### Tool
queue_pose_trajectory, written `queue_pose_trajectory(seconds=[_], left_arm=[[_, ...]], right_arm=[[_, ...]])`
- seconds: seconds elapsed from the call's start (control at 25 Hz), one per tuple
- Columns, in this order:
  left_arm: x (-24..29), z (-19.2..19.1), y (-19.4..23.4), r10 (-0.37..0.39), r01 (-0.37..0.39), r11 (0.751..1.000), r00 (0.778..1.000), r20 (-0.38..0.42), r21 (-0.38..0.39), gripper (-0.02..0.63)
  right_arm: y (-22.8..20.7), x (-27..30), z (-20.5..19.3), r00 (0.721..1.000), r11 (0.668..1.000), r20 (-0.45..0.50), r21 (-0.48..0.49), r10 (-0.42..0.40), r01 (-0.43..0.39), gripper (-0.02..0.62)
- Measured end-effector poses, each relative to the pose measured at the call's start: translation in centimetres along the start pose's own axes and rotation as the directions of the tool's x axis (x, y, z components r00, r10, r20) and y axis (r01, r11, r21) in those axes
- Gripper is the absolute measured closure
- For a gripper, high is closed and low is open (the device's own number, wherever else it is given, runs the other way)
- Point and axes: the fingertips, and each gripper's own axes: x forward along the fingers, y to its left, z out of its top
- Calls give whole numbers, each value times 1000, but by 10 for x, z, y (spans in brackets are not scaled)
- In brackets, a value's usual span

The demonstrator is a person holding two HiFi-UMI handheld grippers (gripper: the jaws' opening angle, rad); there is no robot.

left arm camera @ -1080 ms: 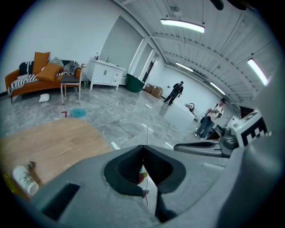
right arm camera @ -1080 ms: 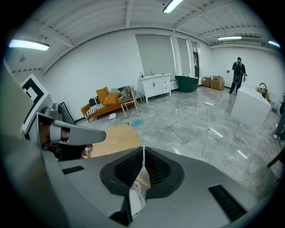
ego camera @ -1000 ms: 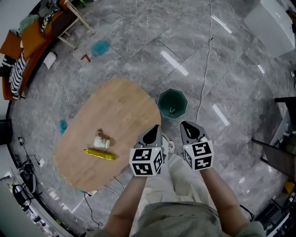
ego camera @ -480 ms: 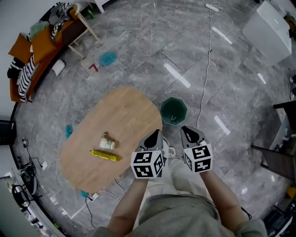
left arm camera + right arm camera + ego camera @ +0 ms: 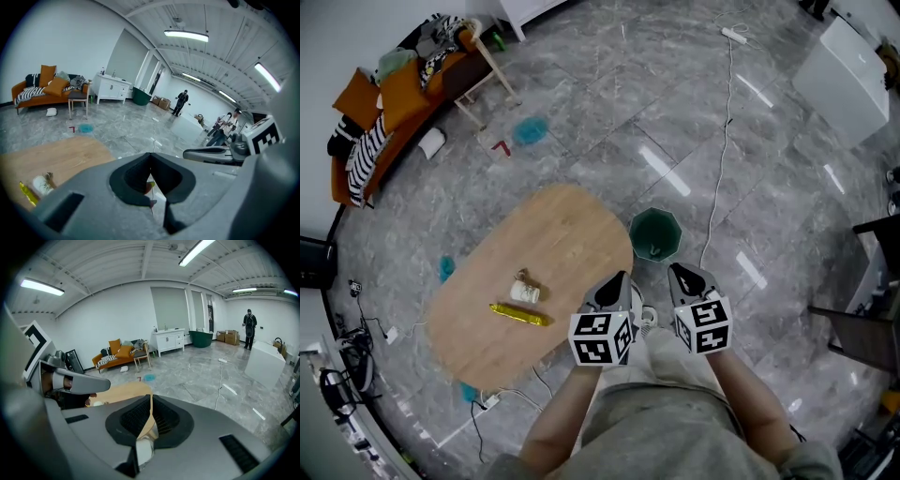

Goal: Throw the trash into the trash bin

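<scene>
Left hand-held gripper [image 5: 616,278] and right hand-held gripper [image 5: 681,273] near the person, jaws together, empty, yellow wrapper [image 5: 518,315] and white crumpled trash [image 5: 525,292] on table [image 5: 572,230], green trash bin [image 5: 655,234] just right of it

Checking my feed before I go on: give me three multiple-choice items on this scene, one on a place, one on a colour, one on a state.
1. Where does the dark green octagonal trash bin stand relative to the oval wooden table?
A. on top of it
B. on the grey stone floor beside it
C. beneath it

2. What colour is the long wrapper on the table?
A. red
B. yellow
C. blue

3. How do the right gripper's jaws stand?
A. wide apart
B. clamped on the wrapper
C. together, empty

Answers:
1 B, the bin stands on tiles at the table's edge.
2 B, it lies yellow on the wood.
3 C, the jaws meet with nothing between.
</scene>
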Motion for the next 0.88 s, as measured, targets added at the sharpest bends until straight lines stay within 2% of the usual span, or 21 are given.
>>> queue_pose_trajectory(seconds=[0.4,0.88], left_arm=[[-37,0,-9,10,-11,1000,1000,28,27,597],[-74,-16,-18,40,-42,999,997,61,31,597]], right_arm=[[32,-24,8,998,996,20,-65,61,-59,575],[60,-51,-2,992,987,32,-109,123,-119,575]])
